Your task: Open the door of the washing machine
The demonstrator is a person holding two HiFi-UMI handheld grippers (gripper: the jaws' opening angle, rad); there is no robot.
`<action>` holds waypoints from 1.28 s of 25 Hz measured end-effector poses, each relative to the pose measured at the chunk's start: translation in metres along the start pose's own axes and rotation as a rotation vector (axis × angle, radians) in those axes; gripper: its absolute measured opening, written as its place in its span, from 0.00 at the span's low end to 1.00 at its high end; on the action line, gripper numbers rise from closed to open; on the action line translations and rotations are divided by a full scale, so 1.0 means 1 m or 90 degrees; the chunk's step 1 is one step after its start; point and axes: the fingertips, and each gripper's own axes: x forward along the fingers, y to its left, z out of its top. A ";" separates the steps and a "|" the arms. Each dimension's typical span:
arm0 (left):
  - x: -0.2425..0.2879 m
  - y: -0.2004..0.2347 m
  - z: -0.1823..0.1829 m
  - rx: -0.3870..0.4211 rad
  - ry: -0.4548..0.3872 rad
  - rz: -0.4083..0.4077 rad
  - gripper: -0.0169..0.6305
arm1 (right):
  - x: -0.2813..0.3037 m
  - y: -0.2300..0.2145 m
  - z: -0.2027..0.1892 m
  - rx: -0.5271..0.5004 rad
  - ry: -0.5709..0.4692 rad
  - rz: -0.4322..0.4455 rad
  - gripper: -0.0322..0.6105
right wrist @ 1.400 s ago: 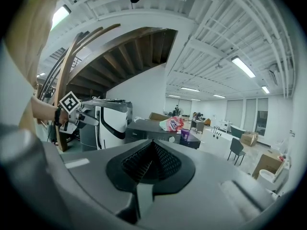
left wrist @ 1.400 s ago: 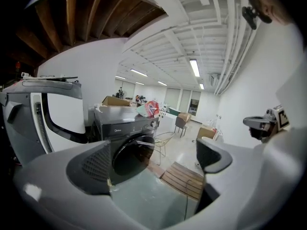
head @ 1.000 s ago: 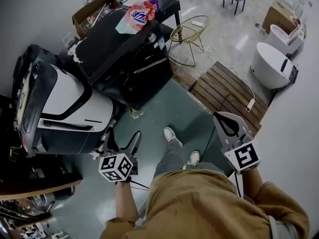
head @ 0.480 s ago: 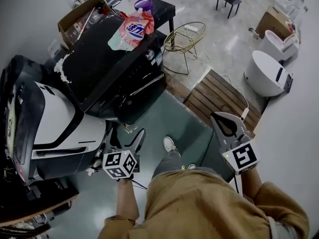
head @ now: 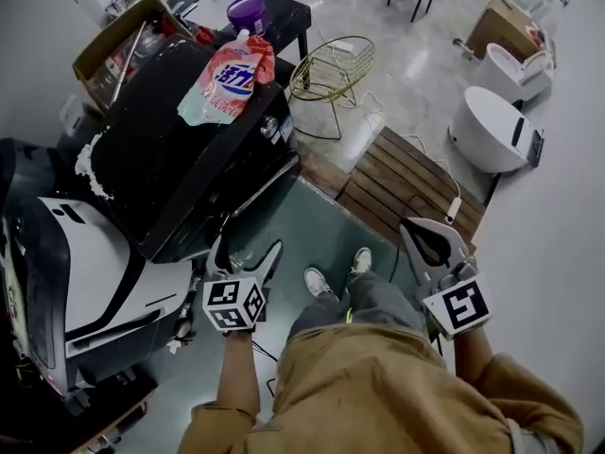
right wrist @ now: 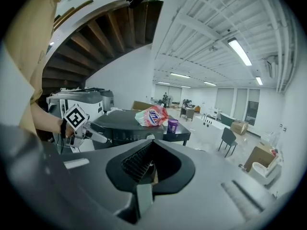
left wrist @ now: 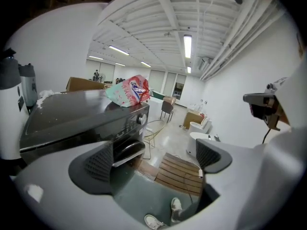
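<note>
The black washing machine [head: 156, 149] stands at the upper left, its dark front door [head: 260, 192] facing the green mat. A pink detergent pouch [head: 227, 76] lies on its top. My left gripper [head: 246, 253] is open and empty just in front of the machine's lower front, apart from it. In the left gripper view the washing machine [left wrist: 81, 121] and its door [left wrist: 127, 150] lie ahead to the left of the left gripper [left wrist: 153, 159]. My right gripper [head: 421, 227] is shut on nothing over the mat's right edge. The right gripper [right wrist: 147, 163] faces the washing machine [right wrist: 122, 123].
A white appliance [head: 90, 263] stands beside the washer at the left. Behind are a cardboard box [head: 113, 36], a purple cup [head: 246, 12] and a wire chair [head: 331, 69]. A wooden slat mat [head: 397, 183] and a white tub [head: 487, 126] lie right. The person's shoes [head: 321, 280] rest on the green mat [head: 302, 230].
The washer has slid lower and closer in the head view. My left gripper now sits nearer its front, still open. The right gripper has stayed shut in much the same place.
</note>
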 end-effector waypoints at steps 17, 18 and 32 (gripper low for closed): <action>0.157 0.000 0.027 0.157 0.132 0.108 0.92 | 0.096 -0.142 0.020 -0.014 -0.027 0.081 0.06; 0.166 0.000 0.023 0.169 0.145 0.110 0.92 | 0.097 -0.147 0.018 -0.014 -0.024 0.084 0.06; 0.270 0.019 -0.027 0.274 0.313 0.153 0.73 | 0.125 -0.161 -0.059 0.030 0.043 0.148 0.06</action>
